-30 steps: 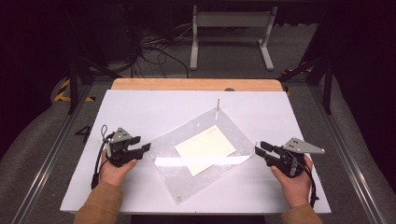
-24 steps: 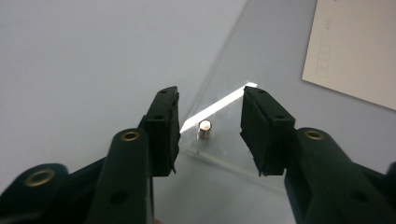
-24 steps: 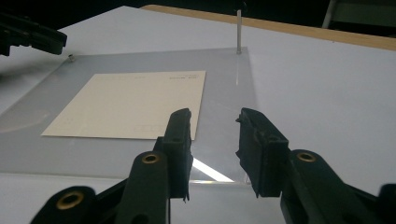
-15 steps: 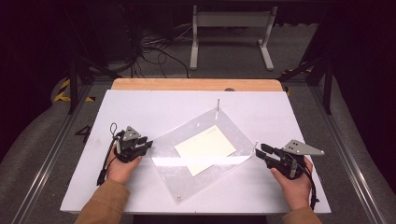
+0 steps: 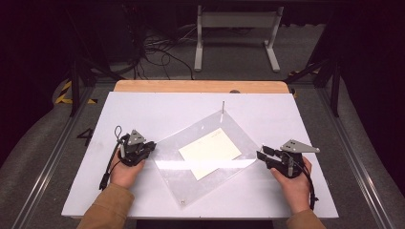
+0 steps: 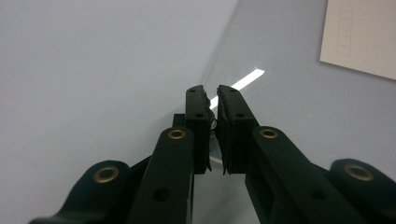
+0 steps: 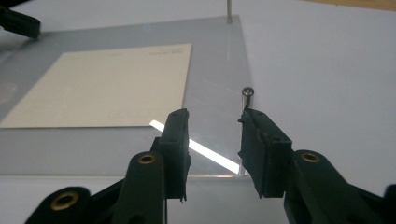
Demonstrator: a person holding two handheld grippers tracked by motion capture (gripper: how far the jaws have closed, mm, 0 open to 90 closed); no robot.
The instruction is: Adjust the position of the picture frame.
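We see a clear sheet (image 5: 205, 160) lying askew mid-table with a card (image 5: 210, 151) on it, left gripper (image 5: 152, 146) at its left corner, jaws just closed together, right gripper (image 5: 261, 153) at its right corner, jaws apart around a small pin (image 7: 247, 95).

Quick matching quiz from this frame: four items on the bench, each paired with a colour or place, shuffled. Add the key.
1. clear sheet
2. paper card
3. upright pin
4. wooden strip

A. cream
B. along the white table's far edge
C. at the sheet's far corner
D. transparent, lying skewed on the table

Pairs: 1-D, 2-A, 3-C, 4-B
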